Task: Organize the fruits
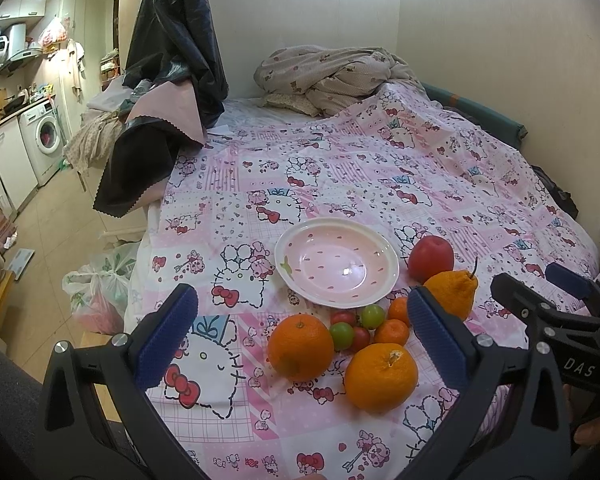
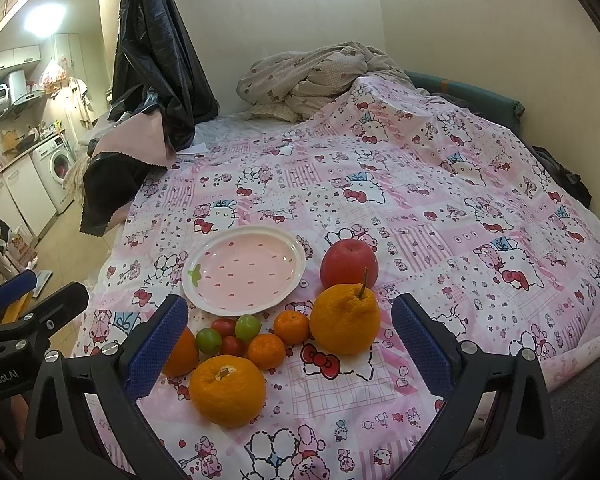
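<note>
Left gripper [image 1: 302, 330] is held wide apart, nothing between the blue pads [image 1: 166, 338], nothing touched. Right gripper [image 2: 290, 340] is likewise spread wide and empty.

Fruits are clustered on the pink patterned bedspread [image 1: 380, 168] near its front edge, just ahead of both grippers: two large oranges [image 1: 301, 347], a knobbly stemmed citrus [image 2: 345, 319], two small mandarins [image 2: 266, 351], green and red small round fruits [image 1: 342, 335], and a red apple [image 2: 349, 264] beyond. An empty pink plate [image 1: 292, 240] is set just behind the cluster, toward the bed's left edge.

In the right wrist view one large orange is half hidden by the left finger; it is seen whole in the left wrist view.
</note>
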`<state>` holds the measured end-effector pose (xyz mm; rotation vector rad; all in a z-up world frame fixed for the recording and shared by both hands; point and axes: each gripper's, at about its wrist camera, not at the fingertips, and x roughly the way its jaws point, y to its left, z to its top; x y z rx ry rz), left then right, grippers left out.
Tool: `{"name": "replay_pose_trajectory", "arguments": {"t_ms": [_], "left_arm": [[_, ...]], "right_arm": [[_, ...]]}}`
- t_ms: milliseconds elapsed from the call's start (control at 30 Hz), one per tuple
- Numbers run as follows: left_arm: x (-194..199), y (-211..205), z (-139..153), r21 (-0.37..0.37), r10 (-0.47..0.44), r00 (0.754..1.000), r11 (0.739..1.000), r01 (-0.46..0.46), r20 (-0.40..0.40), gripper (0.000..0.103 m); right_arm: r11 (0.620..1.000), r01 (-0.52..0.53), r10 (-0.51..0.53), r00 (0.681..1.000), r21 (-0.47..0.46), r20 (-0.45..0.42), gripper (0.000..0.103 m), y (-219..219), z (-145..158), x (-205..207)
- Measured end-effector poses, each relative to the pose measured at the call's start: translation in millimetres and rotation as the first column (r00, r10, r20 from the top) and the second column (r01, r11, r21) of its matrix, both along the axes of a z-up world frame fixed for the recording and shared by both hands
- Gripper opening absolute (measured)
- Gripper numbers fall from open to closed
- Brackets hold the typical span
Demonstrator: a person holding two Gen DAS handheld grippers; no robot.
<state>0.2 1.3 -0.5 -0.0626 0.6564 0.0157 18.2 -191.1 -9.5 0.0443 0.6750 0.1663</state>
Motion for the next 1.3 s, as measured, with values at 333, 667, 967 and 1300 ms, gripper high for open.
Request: {"name": "replay_pose_trajectory", "arguments": {"t_ms": [333, 667, 967, 1300], "left_arm": [[0.0, 0.5, 0.2, 0.0, -0.001, 1.0, 1.0, 0.001, 0.0, 0.103], [-2.9, 3.9, 1.8, 0.0, 0.006, 1.0, 1.0, -0.006, 0.005, 0.103], [-1.5, 3.7, 0.2, 0.004, 0.002, 1.0, 1.0, -0.002, 0.001, 0.103], [0.6, 1.3, 0.5, 0.003, -0.001, 1.0, 1.0, 0.001, -0.002, 0.103]], "right_arm": [[1.0, 0.001, -0.001, 1.0, 0.001, -0.001, 0.103, -1.7, -0.1, -1.4], [1.0, 0.006, -0.006, 1.0, -0.004, -0.004, 0.103, -3.0, -1.4, -0.8], [1.0, 0.008, -0.008, 1.0, -0.003, -0.004, 0.103, -4.5, -1.7, -0.4], [1.0, 0.007, -0.007, 1.0, -0.003, -0.005, 0.103, -3.8, -0.6, -0.4]]}}
